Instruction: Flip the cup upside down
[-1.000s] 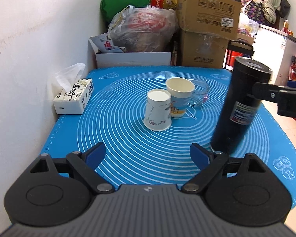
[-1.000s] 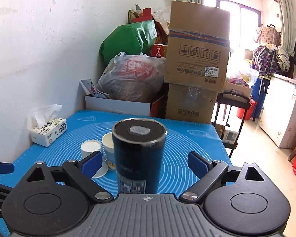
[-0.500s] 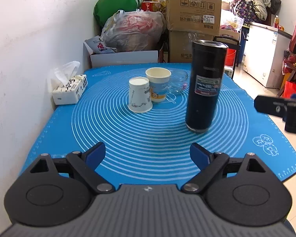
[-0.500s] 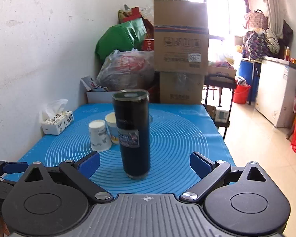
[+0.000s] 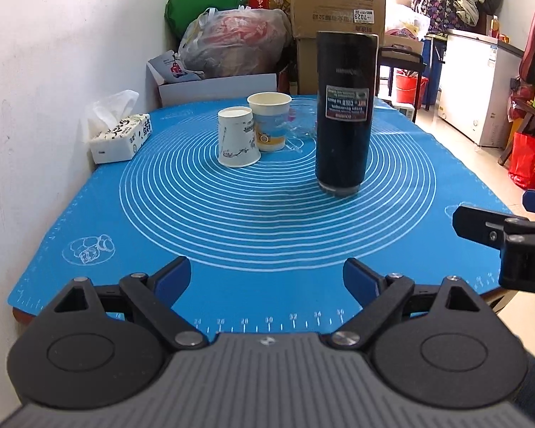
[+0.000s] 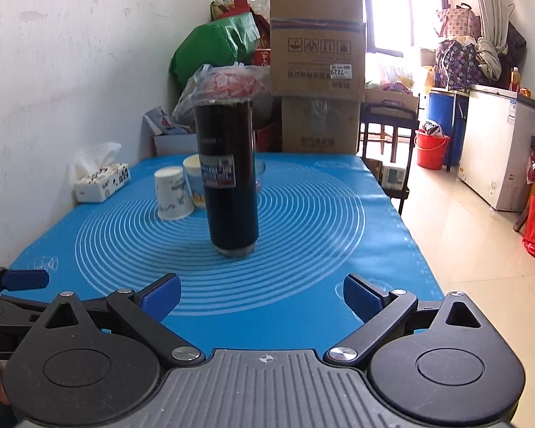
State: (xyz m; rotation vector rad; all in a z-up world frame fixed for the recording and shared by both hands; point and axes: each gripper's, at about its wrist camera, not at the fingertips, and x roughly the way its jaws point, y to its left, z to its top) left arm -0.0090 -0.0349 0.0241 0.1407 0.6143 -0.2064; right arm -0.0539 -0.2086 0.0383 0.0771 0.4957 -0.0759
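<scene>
A tall black tumbler cup (image 5: pixel 344 114) stands on the blue mat (image 5: pixel 210 235), its label upside down and its rim on the mat; it also shows in the right wrist view (image 6: pixel 229 178). My left gripper (image 5: pixel 266 280) is open and empty near the mat's front edge. My right gripper (image 6: pixel 260 296) is open and empty, well back from the tumbler; it shows at the right edge of the left wrist view (image 5: pixel 510 239).
A white paper cup (image 5: pixel 237 137) stands upside down beside an upright paper cup (image 5: pixel 269 121), with a glass bowl (image 5: pixel 301 117) behind. A tissue box (image 5: pixel 121 137) sits by the left wall. Boxes and bags (image 5: pixel 335 18) stand beyond the table.
Both grippers have pulled back from the tumbler toward the table's front edge. The tumbler now stands free on the mat, farther away in both views.
</scene>
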